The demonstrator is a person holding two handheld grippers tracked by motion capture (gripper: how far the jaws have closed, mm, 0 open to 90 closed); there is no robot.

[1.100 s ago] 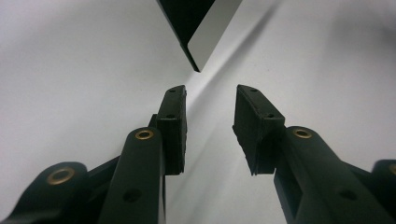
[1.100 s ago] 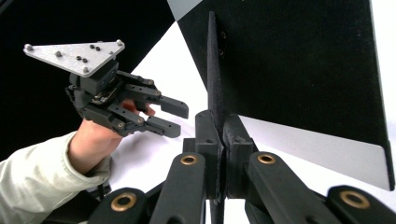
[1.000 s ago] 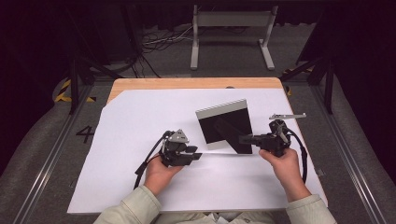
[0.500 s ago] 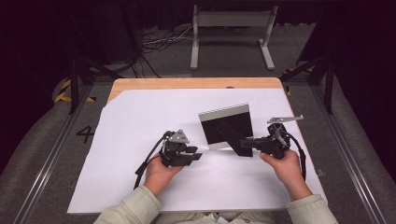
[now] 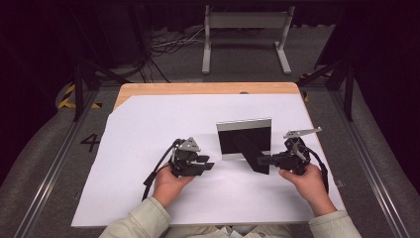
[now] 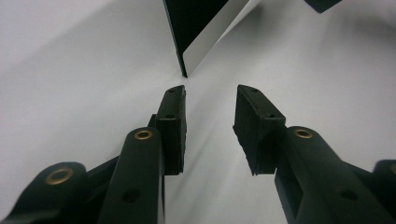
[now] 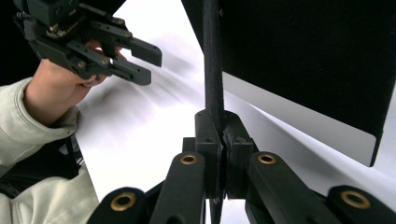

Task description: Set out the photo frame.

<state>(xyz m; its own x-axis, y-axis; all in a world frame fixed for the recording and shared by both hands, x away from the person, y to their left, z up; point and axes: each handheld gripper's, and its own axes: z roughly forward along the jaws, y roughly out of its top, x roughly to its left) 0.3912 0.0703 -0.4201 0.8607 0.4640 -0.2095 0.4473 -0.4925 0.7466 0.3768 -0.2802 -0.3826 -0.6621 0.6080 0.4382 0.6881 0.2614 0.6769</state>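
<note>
Right gripper (image 5: 261,159) pinches the thin stand leg (image 7: 213,70) of the stiff, light picture frame (image 5: 244,139) at centre frame, while left gripper (image 5: 207,165) waits half-open, empty.

The picture frame (image 5: 244,139) ahead of the left gripper (image 5: 205,166) showed a black back with a silver-grey border, and its stand (image 7: 212,60) was black. The right gripper (image 7: 217,140) was black with brass-coloured rivets. White paper (image 5: 148,129) covered the light wooden table (image 5: 198,88).

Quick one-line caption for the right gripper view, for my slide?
Right hand-held gripper clamps the thin black stand leg of a picture frame on the white table.
</note>
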